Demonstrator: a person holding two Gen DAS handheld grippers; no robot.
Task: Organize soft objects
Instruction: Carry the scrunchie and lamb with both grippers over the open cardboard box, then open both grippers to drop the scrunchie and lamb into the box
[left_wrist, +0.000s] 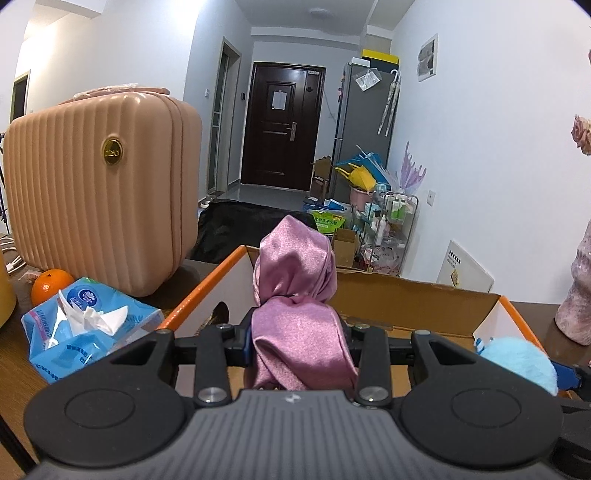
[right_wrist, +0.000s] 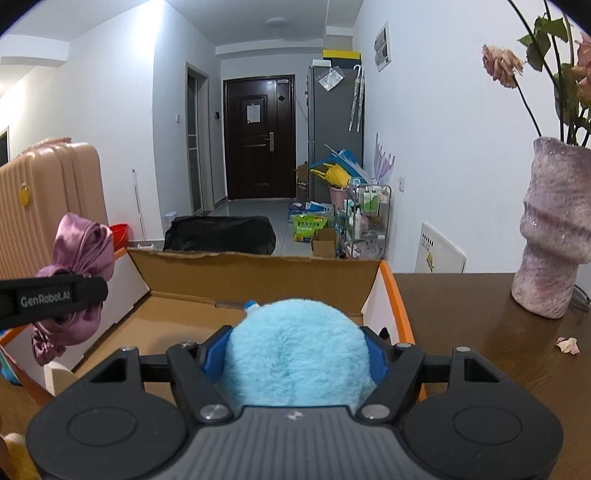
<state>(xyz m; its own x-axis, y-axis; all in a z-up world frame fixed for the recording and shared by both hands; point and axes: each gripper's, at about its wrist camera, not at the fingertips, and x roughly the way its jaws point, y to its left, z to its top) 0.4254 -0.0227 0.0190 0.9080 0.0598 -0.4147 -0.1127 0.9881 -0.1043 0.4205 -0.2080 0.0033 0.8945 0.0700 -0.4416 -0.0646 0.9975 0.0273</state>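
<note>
Our left tool (left_wrist: 299, 332) pinches a bunched pink satin cloth (left_wrist: 295, 280), its jaws pressed tight on the fabric, and holds it above the left side of the open cardboard box (right_wrist: 258, 269). Our right tool (right_wrist: 295, 354) grips a fluffy blue ball (right_wrist: 295, 347), with its blue pads (right_wrist: 214, 352) pressing the fur from both sides, above the right half of the same box. What we can see of the box floor looks bare, so we judge the sorting barely begun: neither soft thing is released yet. Left of the box, a tissue pack (left_wrist: 85, 325) and an orange (left_wrist: 50, 284) sit on the table (right_wrist: 480, 369). What else remains, we cannot tell.
</note>
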